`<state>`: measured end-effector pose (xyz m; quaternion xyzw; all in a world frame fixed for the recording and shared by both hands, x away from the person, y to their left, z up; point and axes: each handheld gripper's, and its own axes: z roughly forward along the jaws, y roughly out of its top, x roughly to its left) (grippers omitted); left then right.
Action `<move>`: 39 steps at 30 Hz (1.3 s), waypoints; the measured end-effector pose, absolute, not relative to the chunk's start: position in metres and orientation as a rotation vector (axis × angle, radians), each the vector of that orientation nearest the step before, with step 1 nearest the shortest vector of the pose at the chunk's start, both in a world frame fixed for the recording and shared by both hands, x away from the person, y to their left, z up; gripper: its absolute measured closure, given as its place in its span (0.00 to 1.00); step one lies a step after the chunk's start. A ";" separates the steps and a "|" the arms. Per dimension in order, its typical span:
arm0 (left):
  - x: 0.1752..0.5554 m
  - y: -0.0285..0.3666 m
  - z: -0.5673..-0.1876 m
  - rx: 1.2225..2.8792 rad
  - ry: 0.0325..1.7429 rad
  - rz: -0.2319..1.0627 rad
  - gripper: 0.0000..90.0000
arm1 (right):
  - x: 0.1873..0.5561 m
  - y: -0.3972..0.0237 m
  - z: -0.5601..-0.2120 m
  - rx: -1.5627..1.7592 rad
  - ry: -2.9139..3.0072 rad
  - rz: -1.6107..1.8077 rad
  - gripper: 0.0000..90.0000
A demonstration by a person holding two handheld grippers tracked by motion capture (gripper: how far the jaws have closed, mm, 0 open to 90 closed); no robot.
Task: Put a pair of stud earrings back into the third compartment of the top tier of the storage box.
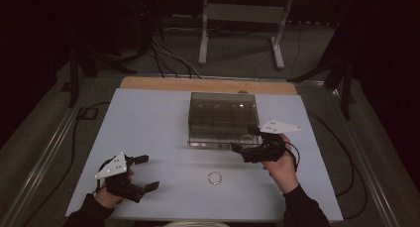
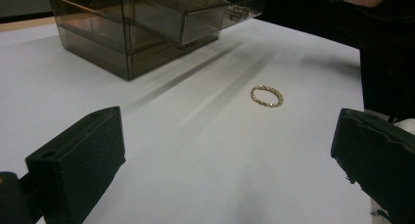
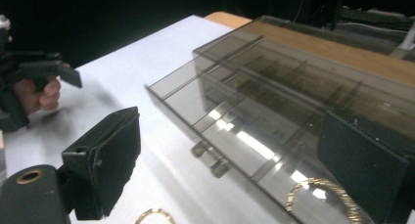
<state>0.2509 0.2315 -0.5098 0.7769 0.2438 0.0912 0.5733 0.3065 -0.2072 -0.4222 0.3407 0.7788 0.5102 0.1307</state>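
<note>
High view: two released grippers, left [image 1: 146,172] and right [image 1: 242,146]; one bracelet [image 1: 215,178], one drawer box [image 1: 223,119].

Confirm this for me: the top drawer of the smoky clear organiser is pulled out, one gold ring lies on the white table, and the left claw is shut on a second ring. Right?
Not quite. The left claw is open and holds nothing, as the left gripper view shows. The second gold ring lies in the pulled-out top drawer of the organiser, seen in the right gripper view. The other ring does lie on the table.

On my white tabletop [image 1: 148,128] sit a smoky clear drawer box [image 1: 223,119] and a gold bracelet [image 1: 215,178].
</note>
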 end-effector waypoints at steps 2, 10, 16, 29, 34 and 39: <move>0.251 0.232 -0.510 1.816 0.574 0.212 0.01 | 0.304 -0.204 -0.424 0.982 2.275 1.479 0.10; 0.251 0.232 -0.510 1.820 0.573 0.212 0.01 | 0.294 -0.191 -0.436 0.967 2.338 1.481 0.10; 0.251 0.232 -0.510 1.820 0.573 0.213 0.01 | 0.287 -0.184 -0.449 0.970 2.379 1.466 0.10; 0.251 0.231 -0.510 1.816 0.575 0.208 0.01 | 0.272 -0.173 -0.480 0.985 2.444 1.430 0.10; 0.251 0.232 -0.510 1.817 0.574 0.209 0.01 | 0.271 -0.172 -0.488 1.010 2.460 1.413 0.11; 0.251 0.231 -0.510 1.819 0.572 0.208 0.01 | 0.268 -0.171 -0.495 1.037 2.440 1.412 0.11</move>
